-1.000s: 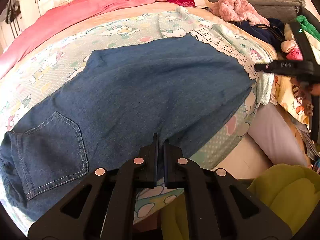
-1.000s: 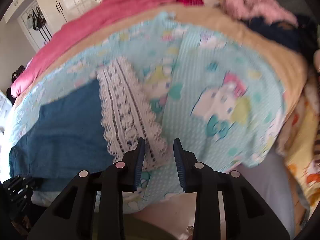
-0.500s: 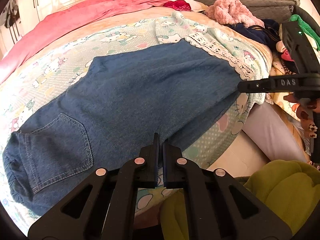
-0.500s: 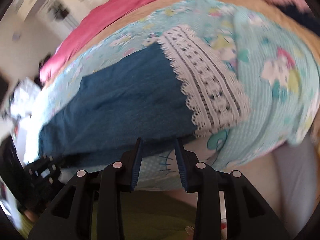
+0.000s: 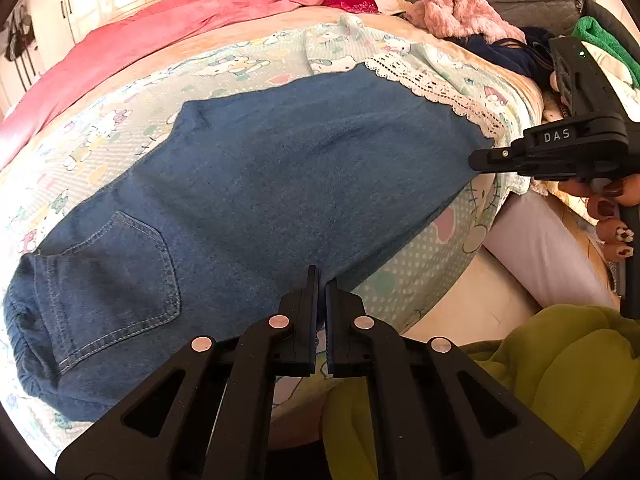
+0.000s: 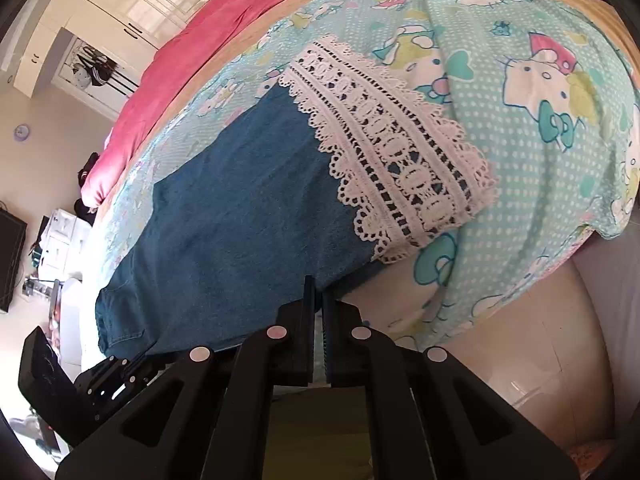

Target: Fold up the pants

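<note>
Blue denim pants [image 5: 280,184] lie flat across a bed, back pocket [image 5: 112,276] at the left, white lace hem [image 5: 436,88] at the right. My left gripper [image 5: 322,280] is shut on the pants' near edge, about midway along the leg. In its own view, my right gripper [image 6: 316,288] is shut on the near edge of the pants [image 6: 240,232], just left of the lace hem [image 6: 392,168]. The left wrist view shows the right gripper [image 5: 476,159] coming in from the right, its tips at the leg's end.
The cartoon-cat bedsheet [image 5: 432,264] hangs over the bed's near edge above pale floor tiles [image 6: 520,340]. A pink blanket [image 5: 160,28], a fluffy pink garment [image 5: 460,12] and dark clothes [image 5: 504,56] lie at the back. Yellow-green fabric [image 5: 560,360] sits at lower right. A hand [image 5: 608,208] grips the right tool.
The right gripper swung left from the sheet to the pants' near edge by the lace hem and shut there. The left gripper stayed shut in place.
</note>
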